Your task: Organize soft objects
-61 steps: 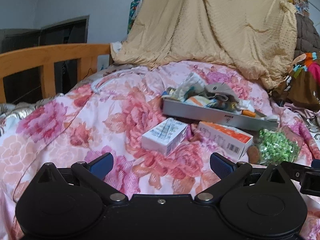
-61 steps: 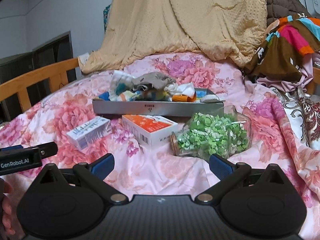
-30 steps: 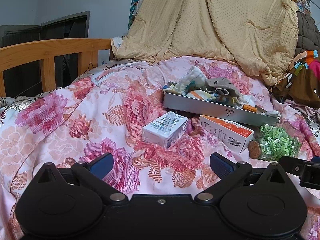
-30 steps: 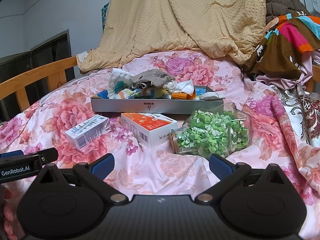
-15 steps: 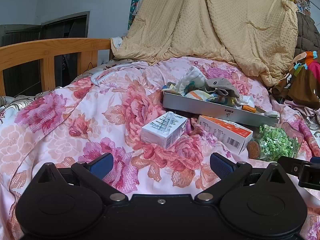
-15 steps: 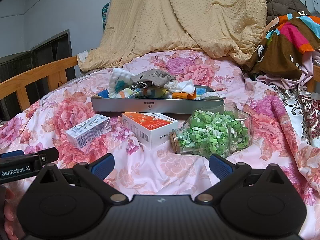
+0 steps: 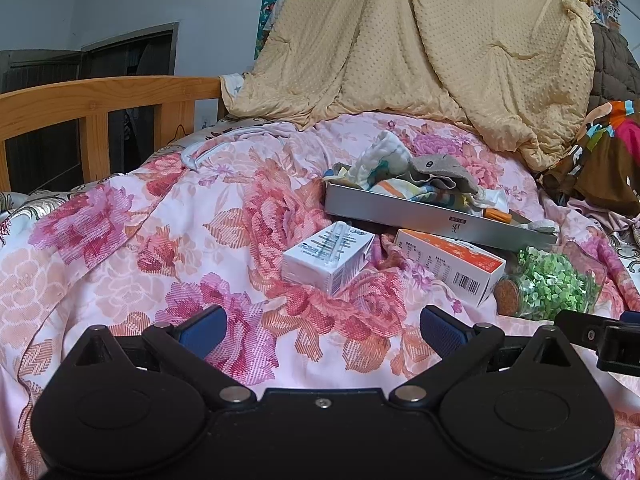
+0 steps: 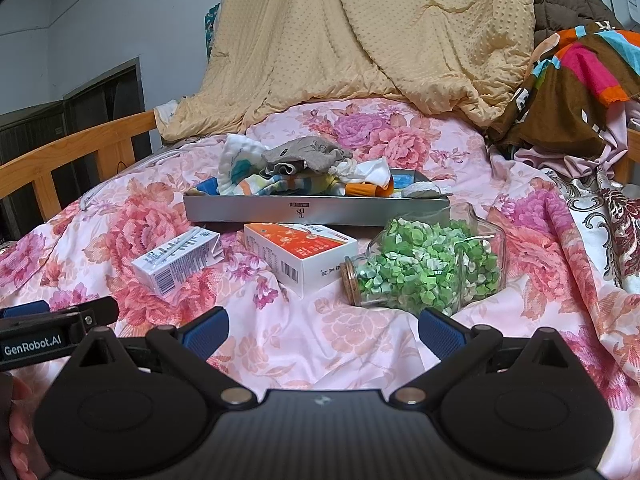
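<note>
A shallow silver tray (image 8: 316, 208) (image 7: 420, 212) lies on the flowered bed cover, piled with soft cloth pieces (image 8: 296, 172) (image 7: 404, 174): a white quilted one, a grey one, striped and orange ones. My left gripper (image 7: 322, 328) is open and empty, low over the cover in front of a small white carton (image 7: 328, 258). My right gripper (image 8: 322, 326) is open and empty too, short of a glass jar of green bits (image 8: 424, 262). Both stay well short of the tray.
An orange-and-white box (image 8: 300, 254) (image 7: 448, 264) lies between the white carton (image 8: 176, 260) and the jar (image 7: 548, 284). A tan blanket (image 8: 360, 40) hangs behind the tray, a wooden bed rail (image 7: 100, 96) runs at left, and colourful clothes (image 8: 580, 80) are heaped at right.
Both views have shifted slightly, rising a little since two seconds ago, then almost holding still. Nothing on the bed has moved and both grippers stay open.
</note>
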A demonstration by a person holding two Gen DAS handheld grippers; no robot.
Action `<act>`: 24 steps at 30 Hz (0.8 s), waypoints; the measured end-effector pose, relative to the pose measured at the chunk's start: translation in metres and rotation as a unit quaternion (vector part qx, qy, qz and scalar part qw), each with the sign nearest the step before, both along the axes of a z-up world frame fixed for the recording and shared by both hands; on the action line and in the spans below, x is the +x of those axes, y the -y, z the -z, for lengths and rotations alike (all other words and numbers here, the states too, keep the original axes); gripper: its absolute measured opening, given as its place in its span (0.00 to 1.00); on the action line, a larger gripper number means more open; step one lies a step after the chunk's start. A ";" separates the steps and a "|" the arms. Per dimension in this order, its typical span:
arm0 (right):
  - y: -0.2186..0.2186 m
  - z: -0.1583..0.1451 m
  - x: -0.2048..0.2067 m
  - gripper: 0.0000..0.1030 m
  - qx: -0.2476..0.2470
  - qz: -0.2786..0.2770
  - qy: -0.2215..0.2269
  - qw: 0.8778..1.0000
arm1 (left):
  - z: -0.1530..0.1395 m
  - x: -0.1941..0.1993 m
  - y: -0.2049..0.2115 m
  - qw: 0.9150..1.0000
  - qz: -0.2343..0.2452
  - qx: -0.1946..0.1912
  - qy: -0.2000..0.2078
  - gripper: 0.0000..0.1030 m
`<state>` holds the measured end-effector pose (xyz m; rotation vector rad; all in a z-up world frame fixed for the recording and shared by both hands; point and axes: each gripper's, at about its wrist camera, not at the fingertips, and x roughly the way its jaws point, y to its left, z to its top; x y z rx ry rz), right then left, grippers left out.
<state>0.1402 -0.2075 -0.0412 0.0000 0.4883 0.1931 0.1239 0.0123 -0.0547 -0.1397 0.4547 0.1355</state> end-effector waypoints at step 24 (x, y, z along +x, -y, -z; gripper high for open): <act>0.000 0.000 0.001 1.00 0.001 0.000 -0.001 1.000 | 0.002 -0.001 0.001 1.000 0.001 0.000 0.001 0.99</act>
